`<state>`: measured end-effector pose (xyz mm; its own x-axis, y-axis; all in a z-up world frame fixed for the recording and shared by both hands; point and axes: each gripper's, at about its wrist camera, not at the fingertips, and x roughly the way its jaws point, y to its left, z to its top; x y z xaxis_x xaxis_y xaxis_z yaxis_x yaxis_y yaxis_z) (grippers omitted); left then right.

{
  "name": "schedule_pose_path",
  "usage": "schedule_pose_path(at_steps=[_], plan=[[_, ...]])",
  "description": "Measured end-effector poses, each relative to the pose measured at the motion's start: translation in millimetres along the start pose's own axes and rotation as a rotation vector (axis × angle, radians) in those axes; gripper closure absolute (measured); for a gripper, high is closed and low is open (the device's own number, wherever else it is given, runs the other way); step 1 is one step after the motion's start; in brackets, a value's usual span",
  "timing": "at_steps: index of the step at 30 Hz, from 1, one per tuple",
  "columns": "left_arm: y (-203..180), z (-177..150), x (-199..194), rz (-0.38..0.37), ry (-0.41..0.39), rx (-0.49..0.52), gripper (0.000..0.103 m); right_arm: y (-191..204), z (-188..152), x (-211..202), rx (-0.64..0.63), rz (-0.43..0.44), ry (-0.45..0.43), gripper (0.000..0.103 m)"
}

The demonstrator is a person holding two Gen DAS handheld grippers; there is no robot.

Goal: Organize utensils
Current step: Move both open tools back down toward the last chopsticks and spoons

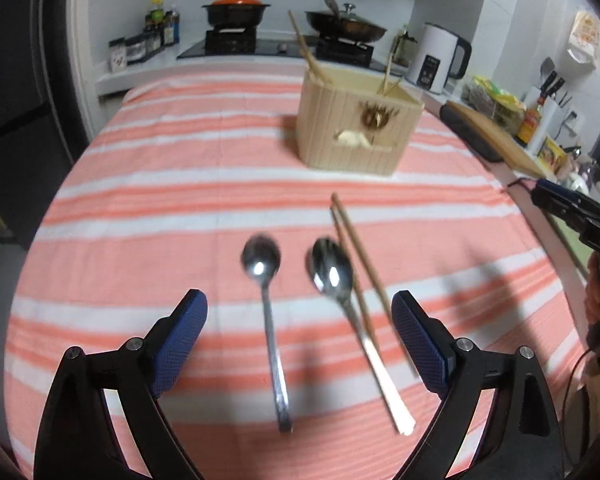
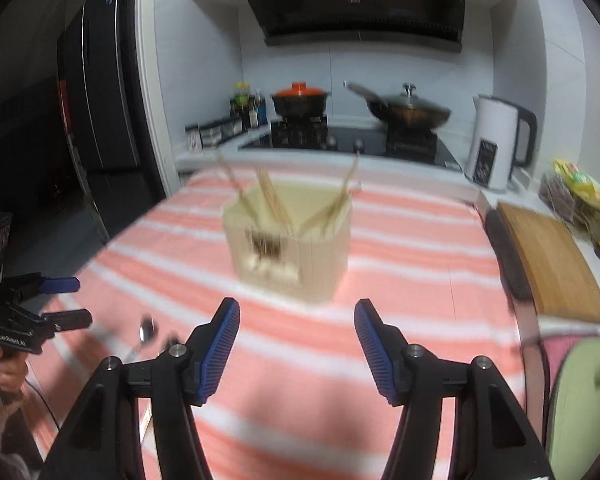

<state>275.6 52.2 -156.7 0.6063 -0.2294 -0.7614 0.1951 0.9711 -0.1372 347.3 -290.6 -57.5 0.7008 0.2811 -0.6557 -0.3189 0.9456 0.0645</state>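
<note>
Left hand-held gripper (image 1: 300, 312) gapes wide over two steel spoons (image 1: 268, 320); right hand-held gripper (image 2: 296, 332) part-open, empty. Label perhaps "GenRobot.AI".

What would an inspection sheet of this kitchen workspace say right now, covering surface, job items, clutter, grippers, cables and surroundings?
Surface: striped cloth, pink and white, over the table.
Job's things: two spoons and loose chopsticks on the cloth; wooden holder with chopsticks inside.
Clutter: nothing seen on the cloth.
Grippers: left gripper open above the spoons; right gripper open, empty, facing the holder.
Cables: dark cable by the right-hand edge.
Surroundings: stove with pot and wok, kettle, cutting board.
</note>
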Motion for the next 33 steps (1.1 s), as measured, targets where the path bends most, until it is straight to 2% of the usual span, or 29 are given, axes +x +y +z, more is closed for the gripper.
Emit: schedule_pose_path(at_steps=[2,5,9,15,25,27,29,33], plan=[[3,-30,-5,0.033,0.012,-0.032,0.009,8,-42,-8,0.005,-0.014,0.035,0.042],[7,-52,-16,0.025,0.006,-0.075,0.009,19,-88,-16,0.014,-0.028,0.086,0.042],[4,-55,-17,0.041,-0.008,-0.052,0.009,33,-113,-19,0.012,-0.018,0.12,0.042],[3,-52,-1,0.091,-0.014,-0.042,0.009,60,-117,-8,0.005,0.034,0.15,0.042],[1,-47,33,0.175,0.026,0.014,0.011,112,-90,45,-0.014,0.143,0.223,0.043],[2,-47,39,0.192,0.041,0.023,0.014,118,-85,55,-0.017,0.142,0.236,0.043],[4,-45,45,0.194,0.063,0.016,0.019,124,-81,63,-0.027,0.141,0.249,0.048],[7,-43,51,0.188,0.082,0.005,0.022,134,-77,80,-0.07,0.111,0.285,0.058]])
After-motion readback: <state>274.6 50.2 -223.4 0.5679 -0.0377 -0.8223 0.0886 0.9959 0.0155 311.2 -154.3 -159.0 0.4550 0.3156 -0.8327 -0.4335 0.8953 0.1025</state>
